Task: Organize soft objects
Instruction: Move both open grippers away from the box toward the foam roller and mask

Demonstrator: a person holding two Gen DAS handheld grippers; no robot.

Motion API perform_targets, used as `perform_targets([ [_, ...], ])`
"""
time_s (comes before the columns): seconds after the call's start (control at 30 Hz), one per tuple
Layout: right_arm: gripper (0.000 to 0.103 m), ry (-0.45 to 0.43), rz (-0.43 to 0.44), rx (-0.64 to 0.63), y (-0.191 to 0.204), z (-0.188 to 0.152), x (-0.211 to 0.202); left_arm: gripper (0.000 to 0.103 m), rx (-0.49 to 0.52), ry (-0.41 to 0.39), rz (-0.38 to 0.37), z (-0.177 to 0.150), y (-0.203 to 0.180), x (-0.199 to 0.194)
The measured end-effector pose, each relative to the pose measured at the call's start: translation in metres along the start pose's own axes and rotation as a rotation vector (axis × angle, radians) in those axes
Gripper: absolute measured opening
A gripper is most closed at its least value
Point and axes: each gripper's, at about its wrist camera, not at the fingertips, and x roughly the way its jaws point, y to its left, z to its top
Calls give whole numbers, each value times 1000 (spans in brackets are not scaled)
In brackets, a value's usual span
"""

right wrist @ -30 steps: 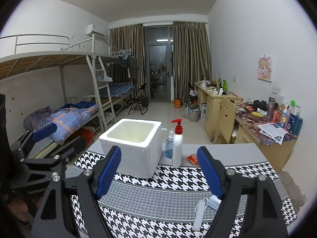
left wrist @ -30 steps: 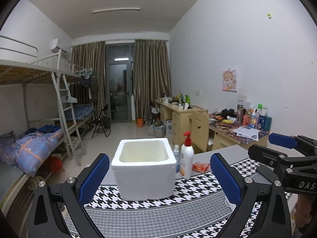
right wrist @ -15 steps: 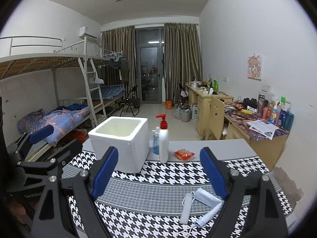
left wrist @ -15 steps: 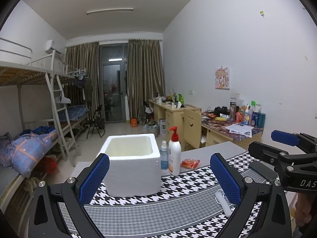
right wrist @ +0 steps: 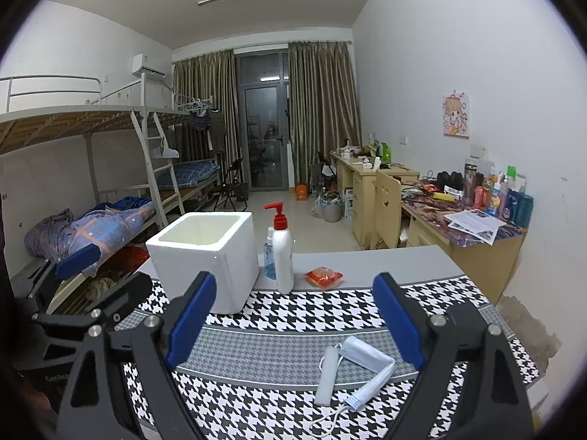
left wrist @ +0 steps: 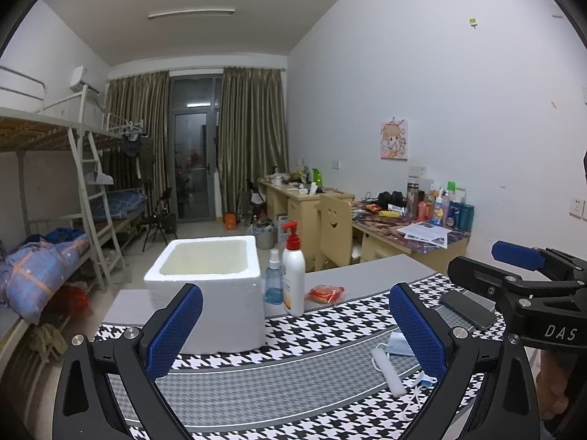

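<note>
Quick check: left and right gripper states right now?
Left gripper: open, holding nothing.
Right gripper: open, jaws have just been opening, nothing between them.

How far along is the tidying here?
Nothing looks done: the foam box shows nothing inside. Both grippers, left and right, are open and hold nothing. Left: the mask, white roll and red packet lie on the mat.

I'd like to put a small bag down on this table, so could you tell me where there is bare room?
Free: the grey band of the mat between the foam box and the face mask, and the grey tabletop right of the red packet. Crowded: beside the box, where the pump bottle and spray bottle stand.
</note>
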Motion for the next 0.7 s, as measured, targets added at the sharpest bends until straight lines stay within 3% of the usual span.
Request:
perform_targets([
  [0.5,91,19,-82,29,-27,-21,-4,102,-14,56,-66,-16,-22,19],
  [0.7,91,39,-112,52,-39,-26,1,102,-8,72,-41,-22,-28,29],
])
